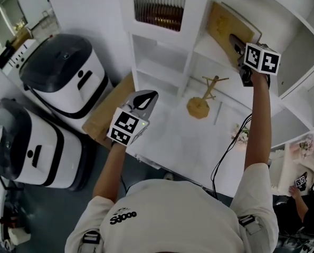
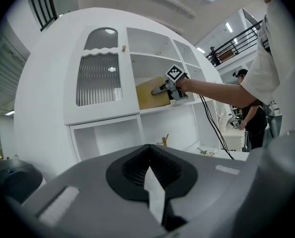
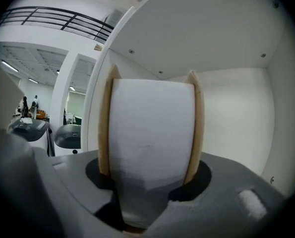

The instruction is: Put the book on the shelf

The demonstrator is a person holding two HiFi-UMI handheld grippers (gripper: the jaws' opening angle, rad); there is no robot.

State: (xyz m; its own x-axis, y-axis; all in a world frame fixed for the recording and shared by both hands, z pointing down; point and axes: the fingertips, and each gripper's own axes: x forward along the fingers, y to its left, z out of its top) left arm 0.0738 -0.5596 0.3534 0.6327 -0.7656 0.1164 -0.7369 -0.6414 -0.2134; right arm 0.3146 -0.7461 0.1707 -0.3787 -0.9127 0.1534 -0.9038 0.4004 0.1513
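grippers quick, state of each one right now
Left gripper: jaws shut, nothing in them.
Right gripper: jaws closed on the book.

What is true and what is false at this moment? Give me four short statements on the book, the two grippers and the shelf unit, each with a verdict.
1. The right gripper is clamped on the book. True.
2. The left gripper is open around the wooden stand. False: its jaws are together with nothing between them, and it is held over the counter, apart from the wooden stand.
3. The book is inside an open compartment of the white shelf unit. True.
4. The wooden stand is on the same shelf as the book. False: it stands lower down, on the counter.
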